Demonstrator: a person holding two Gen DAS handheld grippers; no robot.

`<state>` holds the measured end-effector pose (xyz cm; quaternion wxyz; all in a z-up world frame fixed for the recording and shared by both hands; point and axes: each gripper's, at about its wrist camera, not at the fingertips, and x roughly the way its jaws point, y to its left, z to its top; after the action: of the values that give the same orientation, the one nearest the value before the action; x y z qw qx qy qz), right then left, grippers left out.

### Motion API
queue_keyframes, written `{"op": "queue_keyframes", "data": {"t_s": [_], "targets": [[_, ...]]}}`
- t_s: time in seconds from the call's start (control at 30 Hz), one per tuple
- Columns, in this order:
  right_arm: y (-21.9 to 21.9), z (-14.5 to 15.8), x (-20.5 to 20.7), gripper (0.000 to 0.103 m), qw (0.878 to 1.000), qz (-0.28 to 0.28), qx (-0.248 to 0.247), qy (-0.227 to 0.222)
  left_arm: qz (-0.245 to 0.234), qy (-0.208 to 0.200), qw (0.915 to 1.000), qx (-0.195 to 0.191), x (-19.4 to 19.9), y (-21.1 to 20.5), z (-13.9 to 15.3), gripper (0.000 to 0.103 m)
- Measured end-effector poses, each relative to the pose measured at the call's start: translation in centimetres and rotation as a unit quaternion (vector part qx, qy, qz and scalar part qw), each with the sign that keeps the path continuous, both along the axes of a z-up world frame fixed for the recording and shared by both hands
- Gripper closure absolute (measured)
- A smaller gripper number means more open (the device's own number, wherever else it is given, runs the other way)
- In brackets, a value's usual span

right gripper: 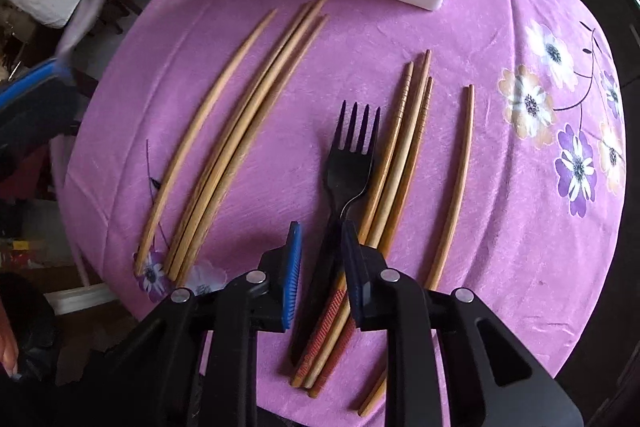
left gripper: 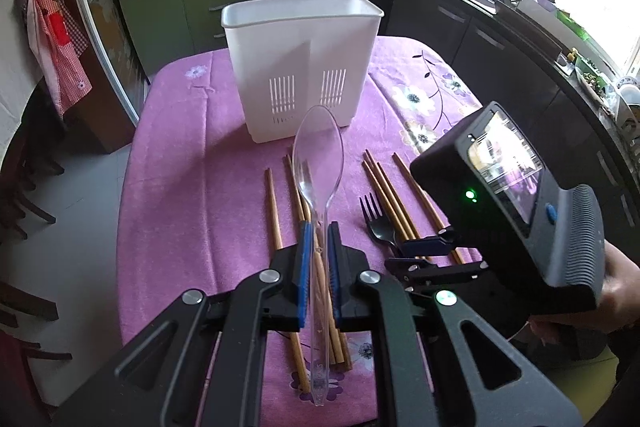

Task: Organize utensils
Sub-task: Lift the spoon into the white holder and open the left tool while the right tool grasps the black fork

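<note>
Left claw: our left claw [left gripper: 318, 239] pinches the handle of the clear spoon [left gripper: 318, 163] between its blue pads [left gripper: 305, 267]; the fingers sit close on either side of the handle.
Clear spoon: it is held above the bench, bowl end forward toward the white holder [left gripper: 300, 67], handle end running back between the fingers.
Right claw: our right claw [right gripper: 320, 247] is spread, one finger on each side of the black fork [right gripper: 352, 155]; we cannot tell whether the pads touch it.
Black fork: it lies flat on the purple cloth [right gripper: 500, 227], tines toward the holder, handle between the right fingers. Its handle lies just beside the middle chopsticks [right gripper: 400, 155], and seems to cross over them.
Left chopsticks: four pale chopsticks [right gripper: 240, 131] lie to the left of the fork, three bunched together and one a little apart.
Middle chopsticks: three darker ones touch each other just right of the fork, with red patterned ends near the right claw.
Single chopstick: one more [right gripper: 456, 187] lies alone further right.
Holder: the white slotted holder stands upright at the far side of the bench, beyond all the utensils.
Bench: the round bench carries a purple cloth with flower prints [left gripper: 416, 99].
</note>
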<state>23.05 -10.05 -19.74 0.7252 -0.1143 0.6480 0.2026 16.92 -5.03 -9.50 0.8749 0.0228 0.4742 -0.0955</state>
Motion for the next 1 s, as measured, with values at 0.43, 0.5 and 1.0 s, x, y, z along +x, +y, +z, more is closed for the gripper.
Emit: {"op": "queue_keyframes", "data": {"t_s": [0.43, 0.5, 1.0], "targets": [[0.9, -0.5, -0.7, 0.093, 0.998, -0.012, 0.045, -0.033, 0.010, -0.049, 0.9985, -0.021, 1.4, 1.5, 4.1, 0.095], [0.0, 0.9, -1.3, 0.093, 0.994, -0.017, 0.093, -0.050, 0.010, -0.088, 0.9955, -0.032, 2.3, 1.9, 7.0, 0.094], [-7.1, 6.4, -3.8, 0.093, 0.948, -0.052, 0.276, -0.151, 0.066, -0.286, 0.9535, -0.070, 15.6, 1.3, 11.9, 0.094]]}}
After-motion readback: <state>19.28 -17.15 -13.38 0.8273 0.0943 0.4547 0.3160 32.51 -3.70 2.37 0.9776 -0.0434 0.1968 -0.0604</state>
